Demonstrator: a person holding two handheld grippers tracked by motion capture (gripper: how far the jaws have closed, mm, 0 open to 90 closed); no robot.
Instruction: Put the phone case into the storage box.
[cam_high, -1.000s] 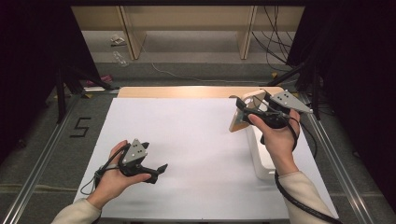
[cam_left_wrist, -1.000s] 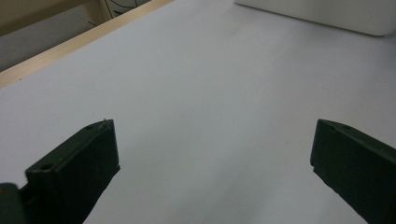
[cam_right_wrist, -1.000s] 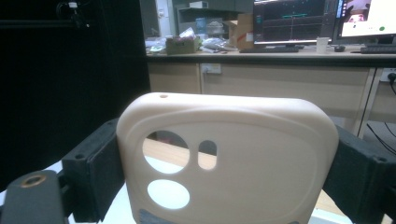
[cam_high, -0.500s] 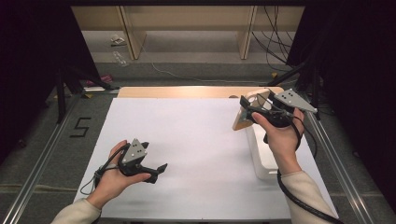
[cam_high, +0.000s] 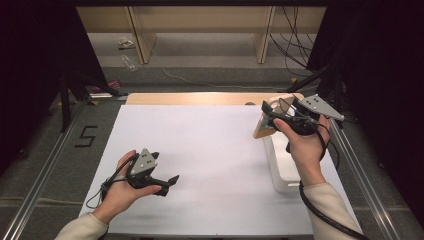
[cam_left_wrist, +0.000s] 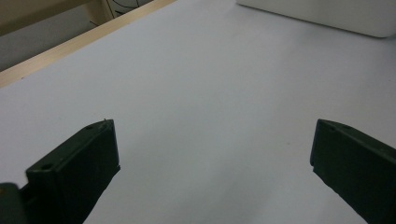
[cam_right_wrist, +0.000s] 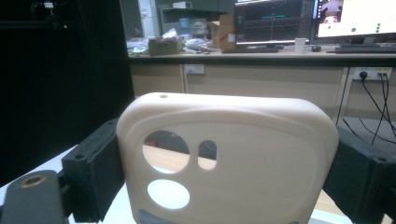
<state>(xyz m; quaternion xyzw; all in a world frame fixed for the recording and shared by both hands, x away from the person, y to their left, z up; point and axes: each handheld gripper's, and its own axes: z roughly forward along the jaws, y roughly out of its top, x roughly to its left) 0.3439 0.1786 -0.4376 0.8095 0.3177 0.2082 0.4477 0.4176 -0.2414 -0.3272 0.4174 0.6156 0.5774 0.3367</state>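
A beige phone case (cam_right_wrist: 261, 154) with round camera cutouts stands upright between the jaws of my right gripper (cam_right_wrist: 224, 154), whose pads press on its two side edges. In the high view that right gripper (cam_high: 270, 116) holds the phone case (cam_high: 262, 128) in the air at the far right, above the far end of a white box (cam_high: 285, 170). My left gripper (cam_high: 169, 182) rests low over the white sheet at the near left. Its jaws stand wide apart with nothing between them, and the bare sheet shows between them in the left gripper view (cam_left_wrist: 212, 140).
The white box (cam_left_wrist: 327, 14) lies along the right side of the white sheet (cam_high: 210, 150). A wooden strip (cam_high: 200, 98) runs along the table's far edge. Shelving and cables lie beyond, a metal rail (cam_high: 360, 175) on the right. A desk with monitors (cam_right_wrist: 280, 18) stands behind the case.
My right hand has drifted slightly to the right and away with the phone case still held. The left hand has stayed where it was.
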